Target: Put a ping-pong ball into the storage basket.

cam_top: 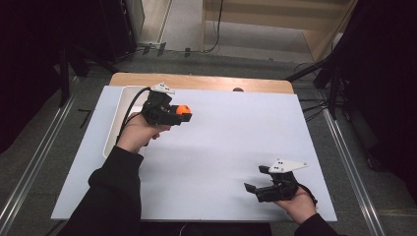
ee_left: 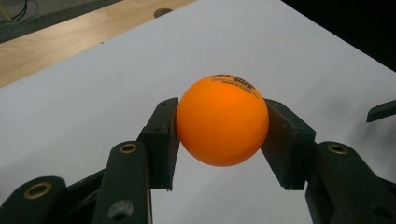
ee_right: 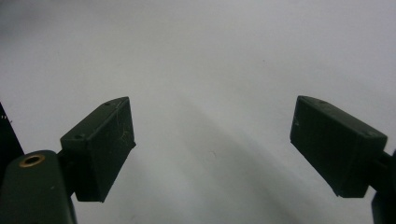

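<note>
The left claw (cam_top: 183, 114) is clamped on the orange ball (ee_left: 222, 120), held above the white worktop (cam_top: 231, 142) just beside the white tray (cam_top: 119, 105), so pickup looks done and placing remains, while the right claw (ee_right: 212, 149) rests apart, empty.

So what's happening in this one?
A person works at a table with a claw in each hand. The left claw is shut on an orange ball, held above the white sheet next to a white tray at the table's left. The right claw rests near the front right corner, jaws wide apart with nothing between them.
</note>
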`<move>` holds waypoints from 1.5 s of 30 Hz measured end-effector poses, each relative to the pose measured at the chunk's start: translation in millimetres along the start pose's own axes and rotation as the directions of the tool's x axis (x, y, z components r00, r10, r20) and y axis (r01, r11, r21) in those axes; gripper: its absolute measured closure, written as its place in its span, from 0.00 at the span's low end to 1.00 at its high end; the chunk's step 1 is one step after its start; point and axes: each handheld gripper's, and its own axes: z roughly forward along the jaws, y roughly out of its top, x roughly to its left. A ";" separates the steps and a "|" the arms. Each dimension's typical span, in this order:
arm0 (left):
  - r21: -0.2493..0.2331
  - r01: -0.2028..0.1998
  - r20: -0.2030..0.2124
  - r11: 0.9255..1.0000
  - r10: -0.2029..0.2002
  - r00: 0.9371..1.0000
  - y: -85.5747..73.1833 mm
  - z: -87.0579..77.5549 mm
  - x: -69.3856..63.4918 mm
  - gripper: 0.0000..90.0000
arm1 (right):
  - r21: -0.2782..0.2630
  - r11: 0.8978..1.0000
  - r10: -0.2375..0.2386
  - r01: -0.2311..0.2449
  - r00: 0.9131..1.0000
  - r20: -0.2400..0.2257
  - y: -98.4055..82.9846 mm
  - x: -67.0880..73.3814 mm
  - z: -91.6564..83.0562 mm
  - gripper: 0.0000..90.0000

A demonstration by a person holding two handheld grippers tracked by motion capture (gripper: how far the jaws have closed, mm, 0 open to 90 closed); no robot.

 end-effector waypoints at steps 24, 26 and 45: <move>-0.021 0.030 -0.101 0.999 -0.032 0.994 -5.4 -11.8 24.5 0.56 | 0.003 1.000 -0.008 0.008 1.000 0.001 0.0 0.2 0.0 0.14; -0.025 0.035 -0.110 0.999 -0.038 0.993 -6.0 -12.9 27.0 0.56 | 0.000 1.000 -0.006 0.006 1.000 0.001 0.0 0.2 -0.1 0.14; -0.055 0.077 -0.196 0.996 -0.086 0.977 -10.8 -24.8 43.9 0.56 | 0.011 1.000 -0.009 0.009 1.000 -0.004 -0.2 0.6 0.5 0.14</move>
